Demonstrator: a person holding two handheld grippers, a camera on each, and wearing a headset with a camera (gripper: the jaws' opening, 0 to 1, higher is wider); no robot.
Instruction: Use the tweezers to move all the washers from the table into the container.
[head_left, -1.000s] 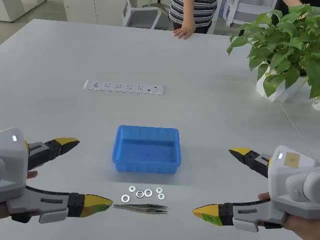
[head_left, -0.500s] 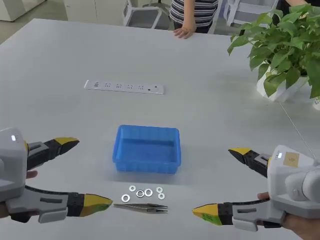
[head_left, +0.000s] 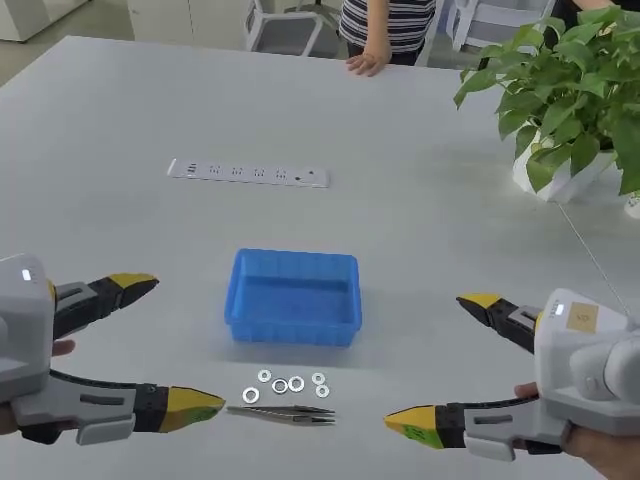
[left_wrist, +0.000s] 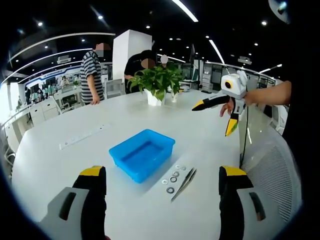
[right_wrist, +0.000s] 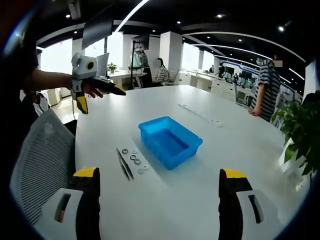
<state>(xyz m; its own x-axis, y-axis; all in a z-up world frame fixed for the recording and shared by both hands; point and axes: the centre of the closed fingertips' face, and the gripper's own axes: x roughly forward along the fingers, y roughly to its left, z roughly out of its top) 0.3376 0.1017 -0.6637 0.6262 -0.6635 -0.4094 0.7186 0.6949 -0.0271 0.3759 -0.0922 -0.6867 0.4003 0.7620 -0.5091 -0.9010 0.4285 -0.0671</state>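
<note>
Several small metal washers (head_left: 285, 385) lie in a cluster on the white table just in front of the blue container (head_left: 295, 297). Thin metal tweezers (head_left: 280, 412) lie flat right before them. My left gripper (head_left: 165, 345) hovers open at the near left, its lower yellow tip close to the tweezers' left end. At the near right my right gripper (head_left: 445, 360) is open too, with nothing between its jaws. The washers (left_wrist: 173, 178), tweezers (left_wrist: 184, 182) and container (left_wrist: 142, 153) show in the left gripper view, and in the right gripper view the washers (right_wrist: 135, 160), tweezers (right_wrist: 124, 163) and container (right_wrist: 170, 141).
A white power strip (head_left: 247, 174) lies beyond the container. A potted plant (head_left: 570, 105) stands at the far right. A person in a striped shirt rests a hand (head_left: 366, 64) on the far table edge. A mesh chair (right_wrist: 35, 165) sits by the near edge.
</note>
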